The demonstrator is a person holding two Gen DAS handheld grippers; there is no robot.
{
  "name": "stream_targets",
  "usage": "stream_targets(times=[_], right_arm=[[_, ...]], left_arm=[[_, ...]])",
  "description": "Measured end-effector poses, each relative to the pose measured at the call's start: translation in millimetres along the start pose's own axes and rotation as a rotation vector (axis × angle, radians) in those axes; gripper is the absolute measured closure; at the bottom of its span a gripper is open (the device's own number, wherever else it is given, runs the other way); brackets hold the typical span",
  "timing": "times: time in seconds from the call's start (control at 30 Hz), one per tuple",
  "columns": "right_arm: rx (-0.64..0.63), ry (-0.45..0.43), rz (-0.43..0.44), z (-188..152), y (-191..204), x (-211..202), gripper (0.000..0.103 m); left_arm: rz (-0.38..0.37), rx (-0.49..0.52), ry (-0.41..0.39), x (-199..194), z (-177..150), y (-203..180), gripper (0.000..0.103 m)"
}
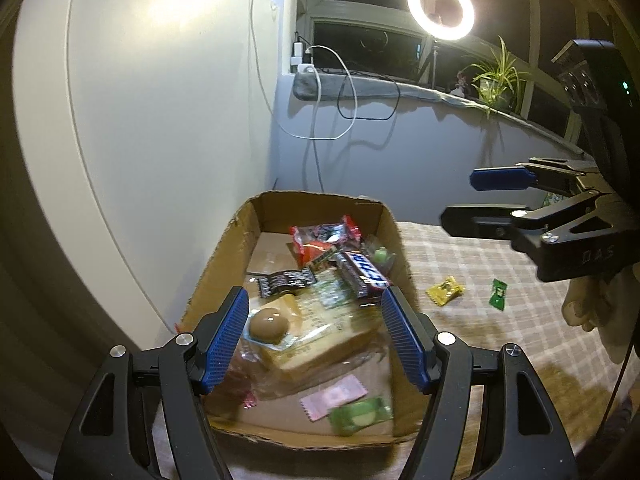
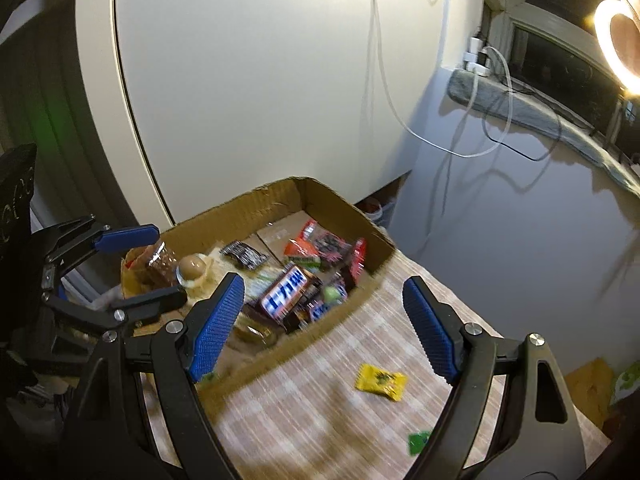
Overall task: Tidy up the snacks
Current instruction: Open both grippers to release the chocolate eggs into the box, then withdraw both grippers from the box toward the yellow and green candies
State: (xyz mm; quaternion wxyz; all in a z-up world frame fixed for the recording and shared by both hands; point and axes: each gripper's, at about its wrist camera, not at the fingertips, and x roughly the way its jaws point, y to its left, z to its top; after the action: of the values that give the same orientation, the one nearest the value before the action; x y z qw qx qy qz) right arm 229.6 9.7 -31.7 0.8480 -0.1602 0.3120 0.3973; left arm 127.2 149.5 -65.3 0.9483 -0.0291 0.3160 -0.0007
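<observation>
An open cardboard box [image 1: 224, 264] [image 2: 240, 212] sits on a checked cloth and holds several snacks: a wrapped egg [image 1: 269, 325] [image 2: 191, 267] on a bread packet [image 1: 320, 344], a chocolate bar [image 1: 362, 274] [image 2: 286, 294], a red packet [image 1: 324, 240] and a black packet [image 1: 286, 280]. My left gripper [image 1: 316, 336] [image 2: 148, 268] hovers open over the box, with nothing pressed between its pads. My right gripper [image 2: 324, 326] [image 1: 480, 200] is open and empty above the box's right edge. A yellow candy [image 1: 445, 290] [image 2: 380, 382] and a green candy [image 1: 498, 294] [image 2: 418, 442] lie loose on the cloth to the right of the box.
The checked cloth [image 1: 460, 256] covers the surface. A white panel stands behind and left of the box. A ring light [image 1: 440, 8], a potted plant [image 1: 496, 76] and hanging cables [image 1: 352, 96] are by the window sill. A cream cloth [image 1: 588, 308] lies at the right.
</observation>
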Motion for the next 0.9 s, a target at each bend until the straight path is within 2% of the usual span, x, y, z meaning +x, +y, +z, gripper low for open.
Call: stream_targets(times=[0.37,0.6,0.7,0.83,0.9], right_arm=[[0.079,0.021,-0.077,-42,-56,-38,0.019],[0.109,0.064,-0.08,-76,-85,-44,0.019],[0.139,0.109,-0.059,-93,-93,-40,0.019],[0.225,0.197,0.017,-118,-101,-26,0.02],[0.285,0.234,0.065,-129,-104,-18,0.032]], left_arm=[[-0.063,0.047,0.007,-2,3,-42,0.034],[-0.12,0.098,0.026,7,6,-83,0.035],[-0.143,0.121,0.045,14,5,-100,0.04],[-0.167,0.131,0.078,28,4,-115,0.051],[-0.173,0.132,0.094,34,3,-119,0.053]])
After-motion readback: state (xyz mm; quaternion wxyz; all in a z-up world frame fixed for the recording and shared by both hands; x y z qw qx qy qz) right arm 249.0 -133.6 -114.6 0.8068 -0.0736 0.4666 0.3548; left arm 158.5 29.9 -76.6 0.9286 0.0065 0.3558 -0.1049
